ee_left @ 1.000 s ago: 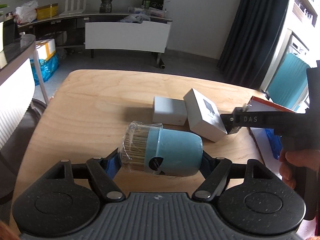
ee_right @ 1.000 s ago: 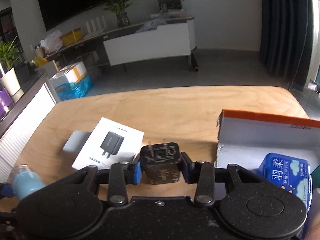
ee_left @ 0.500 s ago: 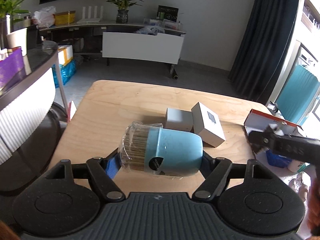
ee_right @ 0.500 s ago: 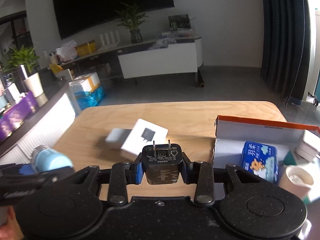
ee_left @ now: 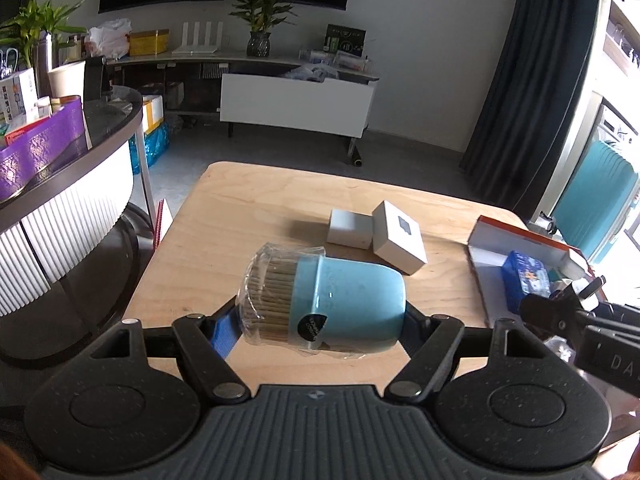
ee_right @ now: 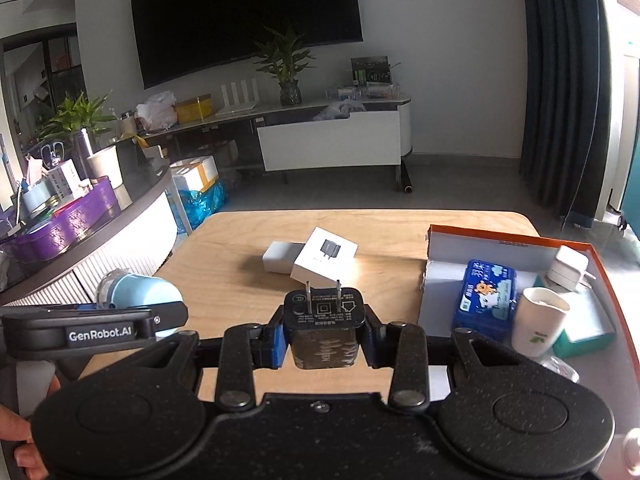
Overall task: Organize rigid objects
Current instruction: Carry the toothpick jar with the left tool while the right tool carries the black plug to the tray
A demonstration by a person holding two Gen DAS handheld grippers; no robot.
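At the left, the left gripper (ee_left: 320, 316) is clamped on a pale blue toothpick holder (ee_left: 344, 304) wrapped in clear film – it lies on its side between the pads, stick ends facing left, held above the wooden table (ee_left: 248, 216). Farther back on the tabletop sit a plain white box (ee_left: 349, 229) and, touching its right side, a white charger box (ee_left: 399, 242) with a small plug picture on its lid. Right of these, the right gripper (ee_right: 323, 330) has its jaws closed tight on a black plug adapter (ee_right: 323, 332), prongs up, also in the air over the table. At the far right stands an open orange-rimmed cardboard box (ee_right: 500, 238) – inside lie a blue tissue pack (ee_right: 484, 298), a white cylindrical container (ee_right: 538, 320) and a white charger (ee_right: 568, 266).
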